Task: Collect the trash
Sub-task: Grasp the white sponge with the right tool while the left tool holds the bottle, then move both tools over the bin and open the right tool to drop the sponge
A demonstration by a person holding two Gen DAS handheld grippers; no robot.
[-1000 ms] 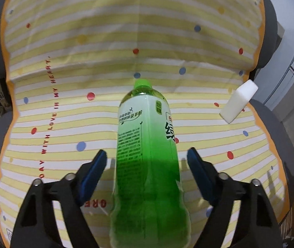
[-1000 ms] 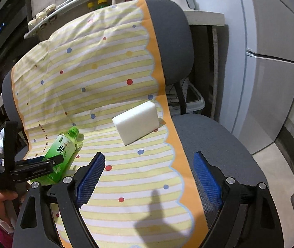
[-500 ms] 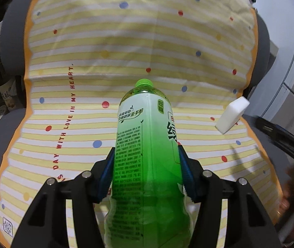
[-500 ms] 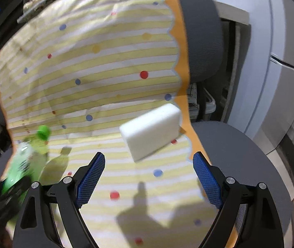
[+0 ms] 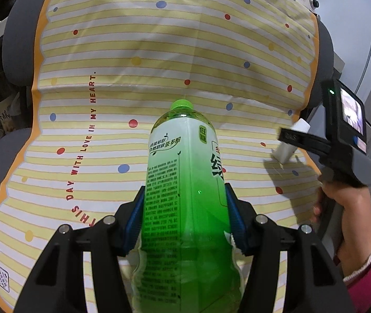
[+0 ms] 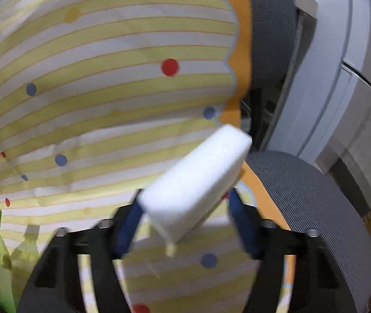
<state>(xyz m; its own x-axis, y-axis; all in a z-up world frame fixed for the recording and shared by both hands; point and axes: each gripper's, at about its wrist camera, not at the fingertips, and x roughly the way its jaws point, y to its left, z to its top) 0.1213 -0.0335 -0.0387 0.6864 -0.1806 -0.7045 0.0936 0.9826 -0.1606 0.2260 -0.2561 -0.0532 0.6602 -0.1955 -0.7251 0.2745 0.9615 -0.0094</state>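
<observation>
1. In the left wrist view, the left gripper (image 5: 185, 219) is seen at the bottom centre of the frame, its jaws closed onto the sides of a green plastic tea bottle with a white printed label (image 5: 185, 195); the blue pads (image 5: 133, 221) are pressed against the bottle's body.
2. The bottle is held pointing away from the camera, with its green cap (image 5: 182, 103) at mid-frame.
3. In the right wrist view, the right gripper (image 6: 185, 221) is seen at the bottom centre, its jaws drawn partly together around a white rectangular foam block (image 6: 198, 182); the picture is blurred, so contact between pads and block cannot be confirmed.
4. The block is tilted, its far end raised toward the right of the frame.
5. At the right edge of the left wrist view, a hand (image 5: 347, 208) with a pink sleeve (image 5: 370, 281) is shown gripping the black handle of the right gripper.
6. Behind both, a yellow-and-white striped cloth with coloured dots (image 5: 159, 52) is spread over a grey fabric office chair (image 6: 310, 195), covering seat and backrest.
7. At the far right, a pale grey cabinet (image 6: 341, 65) is visible.
</observation>
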